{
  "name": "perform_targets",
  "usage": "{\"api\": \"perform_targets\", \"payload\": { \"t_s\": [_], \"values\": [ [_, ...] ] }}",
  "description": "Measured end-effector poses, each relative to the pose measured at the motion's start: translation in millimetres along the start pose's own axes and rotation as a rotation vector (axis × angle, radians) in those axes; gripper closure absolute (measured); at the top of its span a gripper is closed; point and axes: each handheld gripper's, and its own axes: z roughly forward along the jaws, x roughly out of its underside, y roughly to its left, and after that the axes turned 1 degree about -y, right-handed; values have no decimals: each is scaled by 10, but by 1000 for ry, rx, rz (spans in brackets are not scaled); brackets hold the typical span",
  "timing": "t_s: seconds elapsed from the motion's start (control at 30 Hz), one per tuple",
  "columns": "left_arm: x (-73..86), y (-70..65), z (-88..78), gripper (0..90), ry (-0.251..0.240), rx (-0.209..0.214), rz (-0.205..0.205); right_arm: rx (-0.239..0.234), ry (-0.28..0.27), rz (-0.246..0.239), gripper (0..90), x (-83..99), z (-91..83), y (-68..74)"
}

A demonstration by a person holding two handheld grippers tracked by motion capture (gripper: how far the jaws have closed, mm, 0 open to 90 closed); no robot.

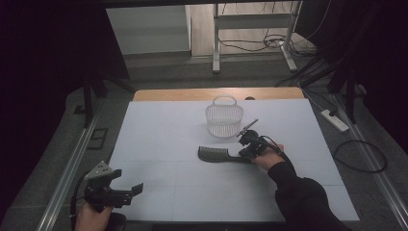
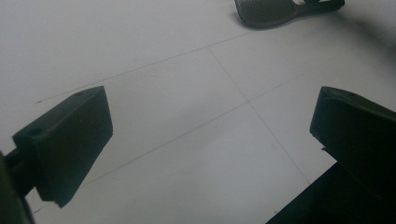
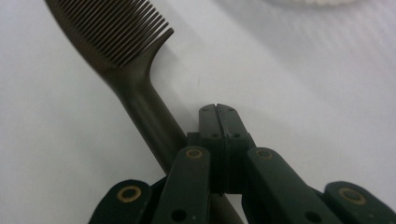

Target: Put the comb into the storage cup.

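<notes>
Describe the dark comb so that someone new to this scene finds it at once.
Start at the white table and find the white mesh plastic basket near its far edge. Just in front lies the dark plastic comb, flat, its handle under the right tongs. Nothing else there has teeth.

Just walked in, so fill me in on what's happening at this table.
A person works two hand-held grippers over a white table. The right gripper, jaws shut and empty, sits over the handle of a dark comb lying flat near a white basket. The left gripper waits open at the near left corner.
</notes>
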Motion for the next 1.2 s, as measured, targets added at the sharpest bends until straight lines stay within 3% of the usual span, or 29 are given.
{"api": "perform_targets", "payload": {
  "t_s": [0.33, 0.53, 1.2],
  "values": [
    [-2, -7, 0, 0, 1, -1, 6, -9, 2, 4, 894, 233, -118, 65],
    [-5, -7, 2, 0, 2, -1, 8, -26, 7, -2, 894, 342, -170, 175],
    [-8, -12, 7, 0, 1, -2, 8, -46, -6, 0, 894, 503, -267, 351]
  ]
}}
